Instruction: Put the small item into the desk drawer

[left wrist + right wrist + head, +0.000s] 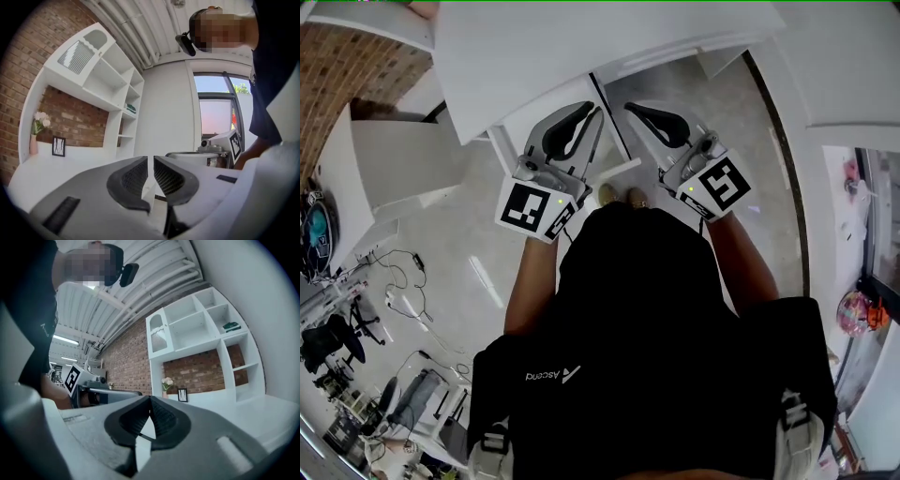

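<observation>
The white worktop [581, 42] ran along the top of the head view. The person stood just short of its near edge, both claws raised and pointing towards it.

The left claw [589, 114] was at the worktop's near edge. In its own view the jaws stood a narrow slit apart, with nothing between them. That view also showed a pinkish vase [33, 143] of pale flowers on the worktop against the brick wall [70, 117]. The vase stood left of a small black picture frame [58, 146], and a white shelf unit [110, 79] rose above the worktop.

The right claw [639, 112] was beside the left one, also at the worktop's near edge. In its own view the jaws met at the tips and held nothing.

The small item appeared in no view, and neither claw carried it. The drawer could not be picked out at the worktop.
</observation>
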The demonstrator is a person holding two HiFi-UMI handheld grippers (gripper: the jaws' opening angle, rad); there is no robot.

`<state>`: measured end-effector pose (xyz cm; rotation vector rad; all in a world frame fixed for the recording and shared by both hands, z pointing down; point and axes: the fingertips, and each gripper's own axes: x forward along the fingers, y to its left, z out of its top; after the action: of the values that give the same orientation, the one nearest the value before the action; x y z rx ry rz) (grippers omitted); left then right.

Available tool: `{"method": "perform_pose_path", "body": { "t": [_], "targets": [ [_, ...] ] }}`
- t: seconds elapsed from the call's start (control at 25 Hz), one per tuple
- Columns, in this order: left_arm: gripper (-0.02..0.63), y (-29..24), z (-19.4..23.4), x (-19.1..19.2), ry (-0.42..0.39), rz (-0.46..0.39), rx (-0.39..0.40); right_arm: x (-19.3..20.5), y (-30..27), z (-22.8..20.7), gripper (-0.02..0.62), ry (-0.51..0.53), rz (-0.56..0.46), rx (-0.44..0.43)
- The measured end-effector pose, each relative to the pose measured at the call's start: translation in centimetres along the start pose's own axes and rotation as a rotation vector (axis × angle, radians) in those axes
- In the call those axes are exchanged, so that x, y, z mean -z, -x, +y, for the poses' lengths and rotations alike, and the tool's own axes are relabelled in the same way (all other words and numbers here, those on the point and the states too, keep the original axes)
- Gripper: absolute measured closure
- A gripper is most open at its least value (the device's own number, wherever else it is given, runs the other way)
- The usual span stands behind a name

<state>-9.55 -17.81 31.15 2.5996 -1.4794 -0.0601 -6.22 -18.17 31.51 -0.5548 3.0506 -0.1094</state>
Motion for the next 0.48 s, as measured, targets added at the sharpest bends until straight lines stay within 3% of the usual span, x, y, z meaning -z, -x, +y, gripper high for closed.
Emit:
{"method": "perform_pose_path", "body": {
  "t": [0.24, 0.48],
  "targets": [
    [0.598, 1.6, -2.0, -5.1, -0.091, -0.101, -0.008, -4.7, 0.6, 1.5, 0.594, 0.014, -0.091, -0.037],
    [0.607, 2.7, -2.4, -7.8, -0.142, -0.149, -0.037, -6.6, 0.4, 2.8, 0.594, 0.03, -0.128, -0.075]
  ]
}}
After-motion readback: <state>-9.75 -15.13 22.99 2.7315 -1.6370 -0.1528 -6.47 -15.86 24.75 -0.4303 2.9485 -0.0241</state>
